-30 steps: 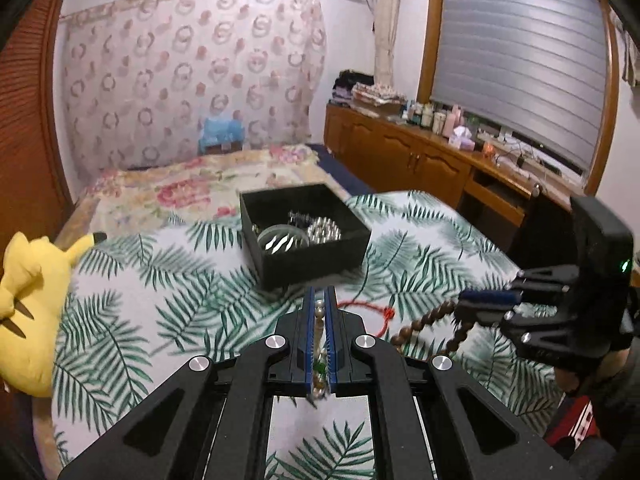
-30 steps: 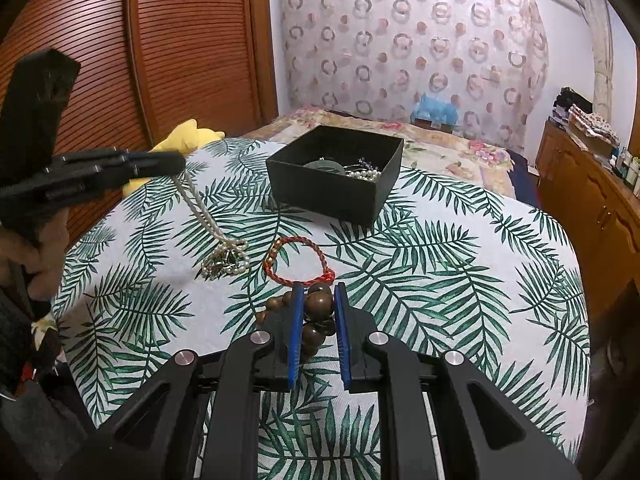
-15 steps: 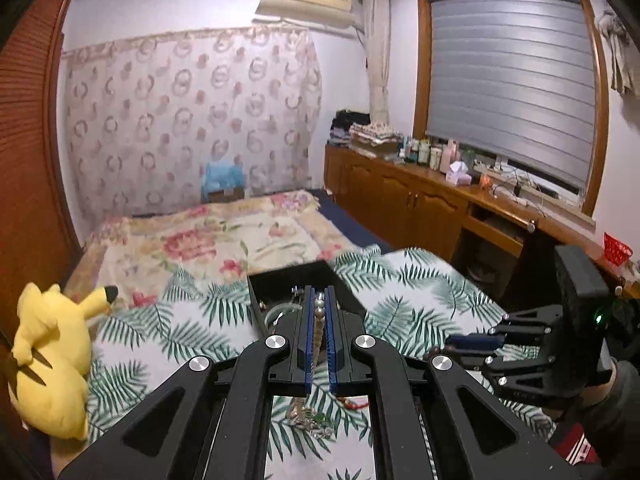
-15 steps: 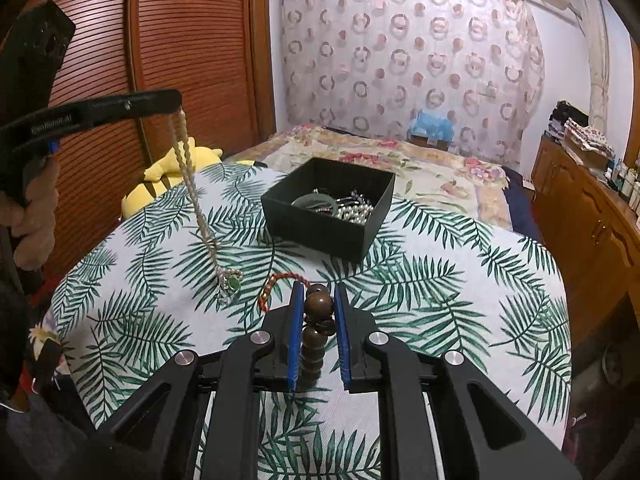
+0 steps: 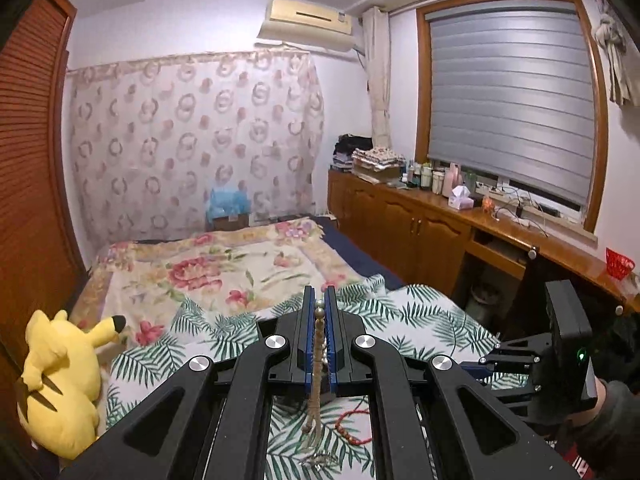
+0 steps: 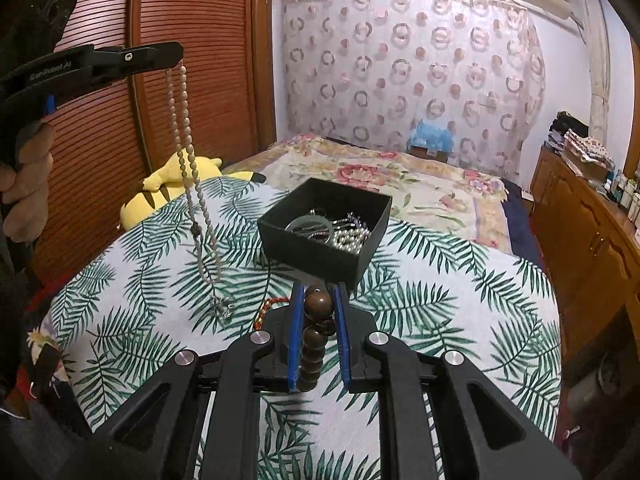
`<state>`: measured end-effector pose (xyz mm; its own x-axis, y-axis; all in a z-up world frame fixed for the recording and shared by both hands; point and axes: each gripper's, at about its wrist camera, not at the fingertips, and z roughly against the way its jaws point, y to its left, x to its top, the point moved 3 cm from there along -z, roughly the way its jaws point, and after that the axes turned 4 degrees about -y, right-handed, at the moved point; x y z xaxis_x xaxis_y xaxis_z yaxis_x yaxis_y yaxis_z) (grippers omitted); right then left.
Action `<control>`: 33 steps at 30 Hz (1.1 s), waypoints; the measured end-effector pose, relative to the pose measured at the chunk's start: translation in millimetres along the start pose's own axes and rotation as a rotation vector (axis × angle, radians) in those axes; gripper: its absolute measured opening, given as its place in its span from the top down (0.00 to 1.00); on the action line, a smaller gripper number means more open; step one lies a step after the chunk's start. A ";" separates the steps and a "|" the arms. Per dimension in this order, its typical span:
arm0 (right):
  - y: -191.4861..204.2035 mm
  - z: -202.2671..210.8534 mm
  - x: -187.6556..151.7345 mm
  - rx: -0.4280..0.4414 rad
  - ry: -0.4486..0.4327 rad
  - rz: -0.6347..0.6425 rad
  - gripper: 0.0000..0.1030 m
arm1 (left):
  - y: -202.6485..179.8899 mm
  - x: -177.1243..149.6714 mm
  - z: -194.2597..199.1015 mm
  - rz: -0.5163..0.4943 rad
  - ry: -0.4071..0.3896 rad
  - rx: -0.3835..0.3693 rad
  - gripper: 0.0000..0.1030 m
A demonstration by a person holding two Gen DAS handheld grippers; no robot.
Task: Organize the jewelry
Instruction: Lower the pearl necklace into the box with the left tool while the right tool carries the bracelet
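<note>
My left gripper (image 5: 319, 300) is shut on a pale beaded necklace (image 5: 317, 364) and holds it high; the strand hangs down with its pendant near the leaf-print cloth. The right wrist view shows that necklace (image 6: 188, 160) dangling from the left gripper (image 6: 174, 58), left of the black jewelry box (image 6: 320, 248). My right gripper (image 6: 318, 296) is shut on a brown wooden bead bracelet (image 6: 316, 328), just in front of the box. A red cord bracelet (image 5: 352, 428) lies on the cloth and also shows in the right wrist view (image 6: 266, 312).
The box holds a pearl string (image 6: 352, 238) and other pieces. A yellow plush toy (image 5: 60, 376) lies at the table's left edge. A bed (image 5: 208, 268) is behind, wooden cabinets (image 5: 420, 232) to the right, a slatted wardrobe (image 6: 192, 80) to the left.
My left gripper has risen, lifting the necklace off the cloth until it hangs almost free. My right gripper has also lifted a little with the wooden bracelet.
</note>
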<state>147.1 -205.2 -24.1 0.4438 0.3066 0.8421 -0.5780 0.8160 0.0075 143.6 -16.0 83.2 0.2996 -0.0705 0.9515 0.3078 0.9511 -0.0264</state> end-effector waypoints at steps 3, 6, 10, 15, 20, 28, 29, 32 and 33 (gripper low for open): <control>-3.9 -0.1 7.1 -0.001 -0.010 -0.004 0.84 | 1.0 9.2 -1.2 -0.004 -0.012 0.000 0.96; -6.3 -1.8 13.9 -0.001 -0.014 -0.003 0.84 | 1.9 16.6 -4.7 -0.008 -0.020 0.000 0.96; -10.0 -5.4 25.9 0.006 -0.021 -0.002 0.84 | 2.5 19.6 -9.1 -0.008 -0.017 -0.001 0.96; -16.3 -10.5 43.0 0.013 -0.039 -0.001 0.84 | 8.0 32.5 -27.6 -0.008 -0.008 -0.006 0.96; -26.5 -19.4 64.6 0.019 -0.055 0.001 0.84 | 14.9 42.1 -48.1 -0.001 -0.002 -0.011 0.96; -38.8 -37.5 95.8 0.029 -0.080 0.021 0.84 | 26.8 37.1 -85.7 0.008 0.036 -0.003 0.96; -39.4 -40.1 98.3 0.031 -0.083 0.023 0.84 | 28.4 34.8 -89.8 0.011 0.043 -0.002 0.96; -40.2 -49.2 104.4 0.039 -0.089 0.029 0.84 | 34.4 20.6 -103.2 0.026 0.075 0.002 0.96; -41.0 -51.1 105.3 0.041 -0.089 0.030 0.84 | 36.5 15.3 -107.4 0.032 0.086 0.003 0.96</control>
<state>252.5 -181.4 36.7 0.3644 0.2839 0.8869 -0.6179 0.7862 0.0022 256.5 -14.6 63.9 0.3860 -0.0656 0.9202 0.2945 0.9540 -0.0556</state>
